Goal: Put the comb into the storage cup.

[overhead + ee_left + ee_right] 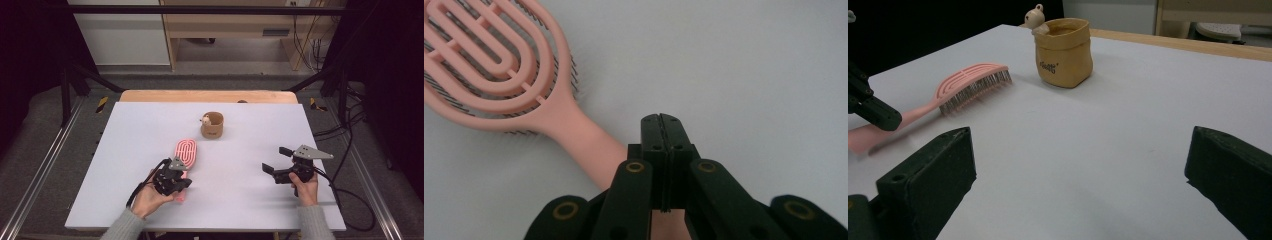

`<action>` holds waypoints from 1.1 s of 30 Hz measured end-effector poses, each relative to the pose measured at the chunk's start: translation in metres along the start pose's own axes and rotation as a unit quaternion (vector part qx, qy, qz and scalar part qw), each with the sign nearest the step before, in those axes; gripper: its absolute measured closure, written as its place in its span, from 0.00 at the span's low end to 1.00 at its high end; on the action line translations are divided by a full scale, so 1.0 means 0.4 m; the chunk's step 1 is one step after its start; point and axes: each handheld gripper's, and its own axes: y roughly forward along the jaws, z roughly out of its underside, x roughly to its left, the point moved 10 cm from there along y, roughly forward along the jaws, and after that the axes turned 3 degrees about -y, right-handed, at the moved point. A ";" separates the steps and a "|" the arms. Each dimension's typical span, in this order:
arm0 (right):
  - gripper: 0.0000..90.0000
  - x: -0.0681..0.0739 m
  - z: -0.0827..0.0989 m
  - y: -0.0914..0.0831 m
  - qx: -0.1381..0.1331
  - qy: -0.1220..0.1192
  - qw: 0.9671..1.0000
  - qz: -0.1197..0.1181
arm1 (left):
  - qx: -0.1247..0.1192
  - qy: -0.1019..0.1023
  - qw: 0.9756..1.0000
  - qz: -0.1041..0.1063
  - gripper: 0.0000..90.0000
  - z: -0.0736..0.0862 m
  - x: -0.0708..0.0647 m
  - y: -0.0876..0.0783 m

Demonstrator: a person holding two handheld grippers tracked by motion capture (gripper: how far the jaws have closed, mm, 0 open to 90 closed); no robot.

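Left gripper (661, 120), lower middle of its own view: jaws pressed flat together, nothing between them, sitting over the handle of the pink hairbrush (499, 75). Brush head lies upper left of that frame, back side up. High view: brush (185, 152) lies just left of centre on the white surface (150, 125), left gripper (172, 177) over its near end. Right gripper (278, 159) at right of centre, jaws spread wide, empty. Tan pot (212, 125) with small figure at its rim stands above centre, apart from brush.
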 end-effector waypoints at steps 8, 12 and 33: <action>0.00 0.000 0.000 0.000 0.000 0.000 1.000 0.000 | 0.010 0.004 1.000 -0.010 1.00 0.011 0.010 -0.008; 0.00 0.000 0.000 0.000 -0.001 0.001 1.000 0.000 | 0.017 0.002 1.000 -0.016 1.00 0.019 0.016 -0.010; 0.00 0.000 -0.001 -0.001 -0.001 0.001 1.000 0.000 | -0.001 -0.012 1.000 -0.022 0.99 0.014 0.036 -0.045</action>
